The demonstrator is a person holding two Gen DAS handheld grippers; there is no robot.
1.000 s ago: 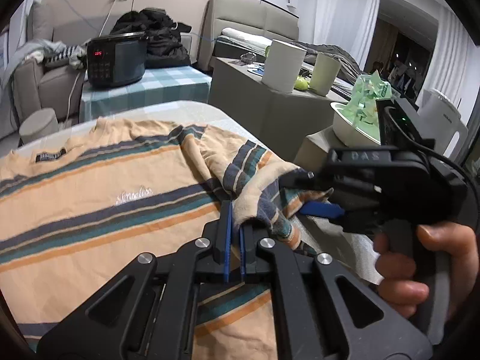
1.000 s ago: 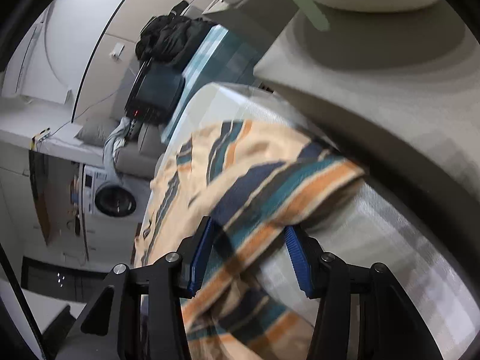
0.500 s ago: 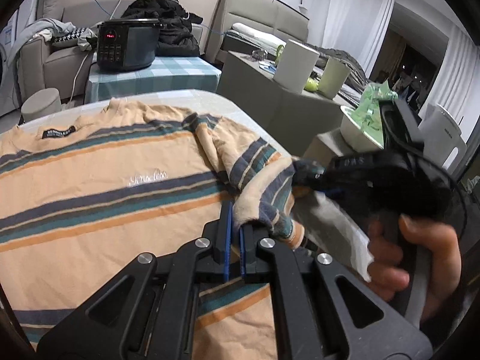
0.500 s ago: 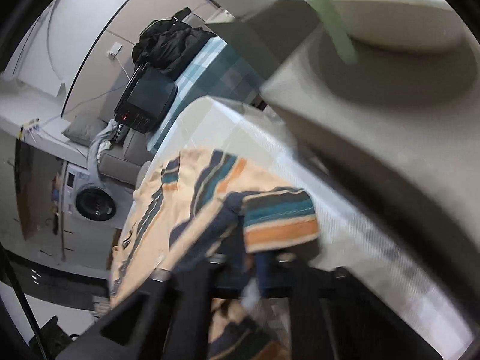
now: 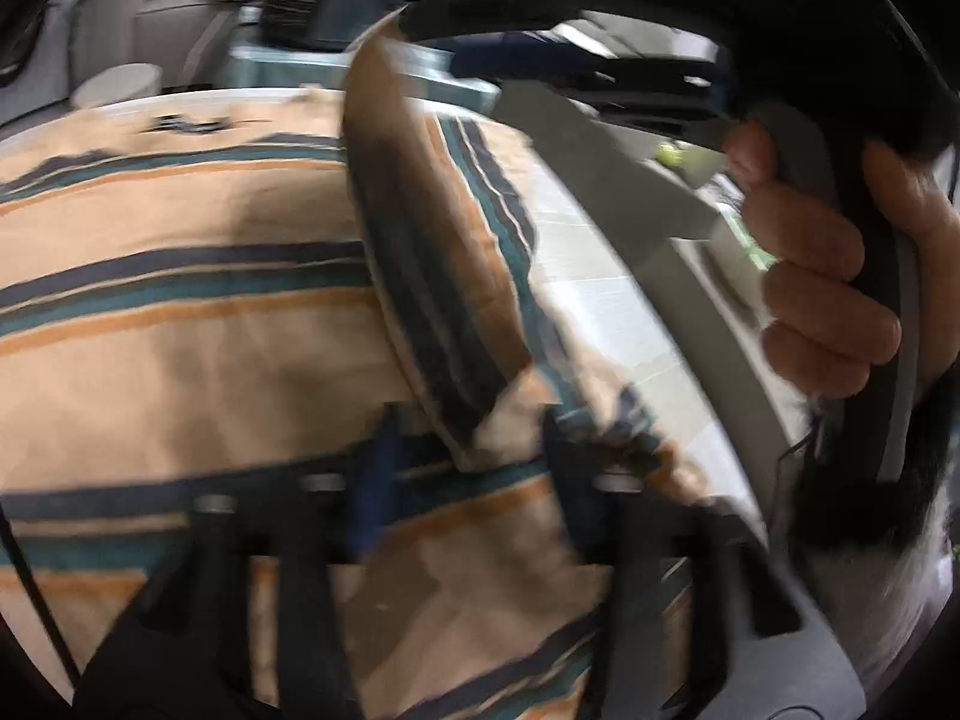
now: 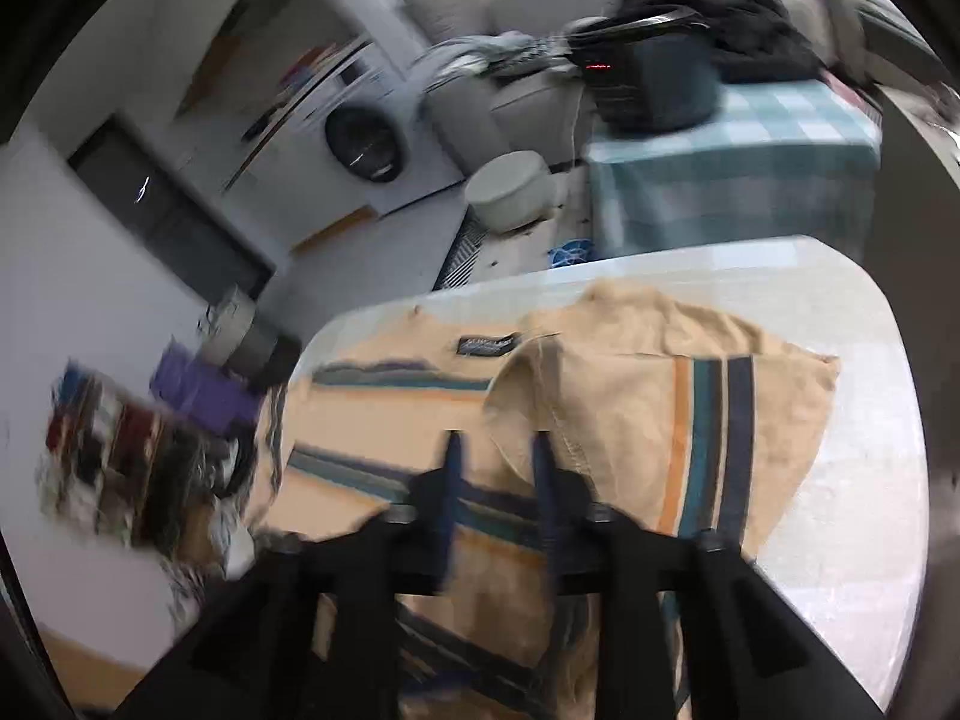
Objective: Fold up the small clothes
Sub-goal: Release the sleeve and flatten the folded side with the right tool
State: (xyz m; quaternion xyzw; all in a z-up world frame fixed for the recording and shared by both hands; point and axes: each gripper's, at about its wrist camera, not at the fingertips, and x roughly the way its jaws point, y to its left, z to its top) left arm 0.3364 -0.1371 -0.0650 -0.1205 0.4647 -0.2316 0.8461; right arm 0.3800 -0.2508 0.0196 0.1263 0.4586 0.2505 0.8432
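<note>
striped shirt half folded on the white table

the striped shirt [image 6: 420, 420] lies flat on the white table [image 6: 864, 432], collar at the far edge, its length running back toward the cameras. its right side is folded over the middle. beyond stand a dark cooker [image 6: 654, 81] on a checked cloth [image 6: 732, 180] and a washing machine [image 6: 366, 144]. the left gripper [image 5: 465, 468], jaws opening, straddles the loose fold. the right gripper [image 6: 495, 480], tilted down in a hand [image 5: 822, 276], is opening around a fold edge, not pinching.

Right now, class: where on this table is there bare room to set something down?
A bare strip of table runs along the right of the shirt, and a thinner band lies beyond its collar at the far edge. The left is crowded: the shirt reaches that edge. Both grippers, jaws opening, hang over the near side.
</note>
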